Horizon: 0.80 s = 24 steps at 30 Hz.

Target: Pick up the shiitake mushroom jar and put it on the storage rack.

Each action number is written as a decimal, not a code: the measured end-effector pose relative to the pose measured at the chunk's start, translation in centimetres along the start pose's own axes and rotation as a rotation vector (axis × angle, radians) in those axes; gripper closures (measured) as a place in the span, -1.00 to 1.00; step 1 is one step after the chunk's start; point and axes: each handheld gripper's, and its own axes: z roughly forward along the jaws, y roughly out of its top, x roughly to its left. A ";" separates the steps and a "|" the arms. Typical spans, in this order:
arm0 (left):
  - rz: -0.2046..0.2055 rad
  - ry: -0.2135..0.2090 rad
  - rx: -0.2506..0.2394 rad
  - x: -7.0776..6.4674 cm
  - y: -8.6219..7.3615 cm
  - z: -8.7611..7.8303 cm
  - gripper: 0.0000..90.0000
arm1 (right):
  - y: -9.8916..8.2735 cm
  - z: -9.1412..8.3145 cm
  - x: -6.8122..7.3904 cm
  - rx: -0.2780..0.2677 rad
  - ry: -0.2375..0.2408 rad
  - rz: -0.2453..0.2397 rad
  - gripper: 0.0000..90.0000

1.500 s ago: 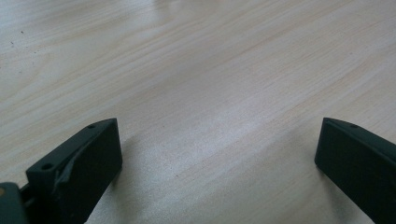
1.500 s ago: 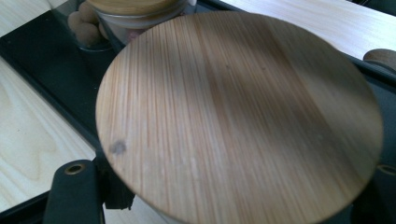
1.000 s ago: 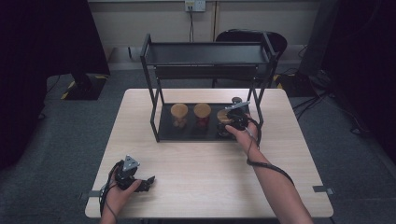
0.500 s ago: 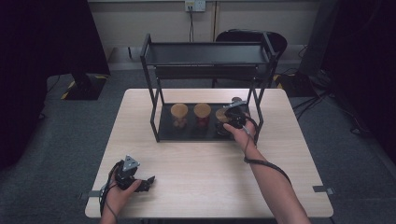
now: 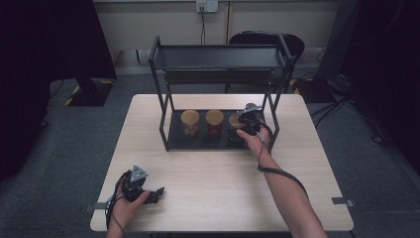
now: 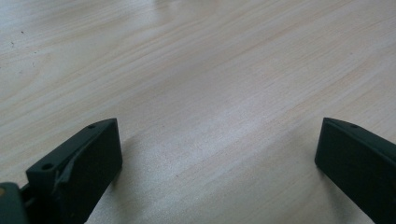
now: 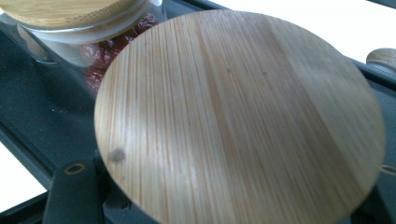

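My left gripper (image 5: 154, 194) lies near the table's (image 5: 218, 183) near-left corner, jaws standing wide apart with bare wood between them in the left gripper view, and holding nothing. It is well apart from the rack (image 5: 218, 79), so the only trouble I see there is its cable snagging on the table edge if I pull that hand away carelessly.

On the rack's bottom shelf (image 5: 198, 141) stand three jars with round wooden lids in a row: the left jar (image 5: 190, 122), the middle jar (image 5: 214, 121) with red fruit in it, and the right jar (image 5: 236, 125), the one I am working on. My right gripper (image 5: 247, 124) is at that right jar, jaws drawn in as far as they go and, I judge, clamped on it below the lid (image 7: 238, 121), whose top fills the right gripper view; the pads themselves are hidden under it, so I cannot see how squarely they sit.

That is my main worry: glass is slick, and an off-centre hold could let the jar tilt or slide out as I lift. The middle jar stands just beside it, so swinging left could knock it. The rack's right post (image 5: 275, 116) and the upper shelf (image 5: 223, 57) are close by, and lifting too high or pulling out crooked could strike them and jar my grip loose
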 end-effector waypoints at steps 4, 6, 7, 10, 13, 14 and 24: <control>0.001 0.000 0.000 0.0 0.0 0.0 -0.99 | 0.1 0.2 0.1 0.004 -0.004 -0.002 -0.43; 0.000 0.001 0.000 0.0 0.0 0.0 -0.99 | 0.1 0.3 0.1 0.002 -0.007 -0.006 -0.43; 0.001 0.001 0.000 0.0 0.0 0.0 -0.99 | 0.1 0.4 0.2 0.001 -0.008 -0.007 -0.43; 0.000 0.000 -0.001 0.0 0.0 0.0 -0.99 | 0.1 0.5 0.3 0.004 -0.014 -0.016 -0.43; 0.001 0.000 0.000 0.0 0.0 0.0 -0.99 | 0.2 0.6 0.3 0.003 -0.019 -0.018 -0.43; 0.000 0.000 -0.001 0.0 0.0 0.0 -0.99 | 0.2 0.6 0.3 0.002 -0.020 -0.017 -0.43; 0.000 0.000 0.000 0.0 0.0 0.0 -0.99 | 0.5 0.9 0.5 0.003 -0.036 -0.011 -0.43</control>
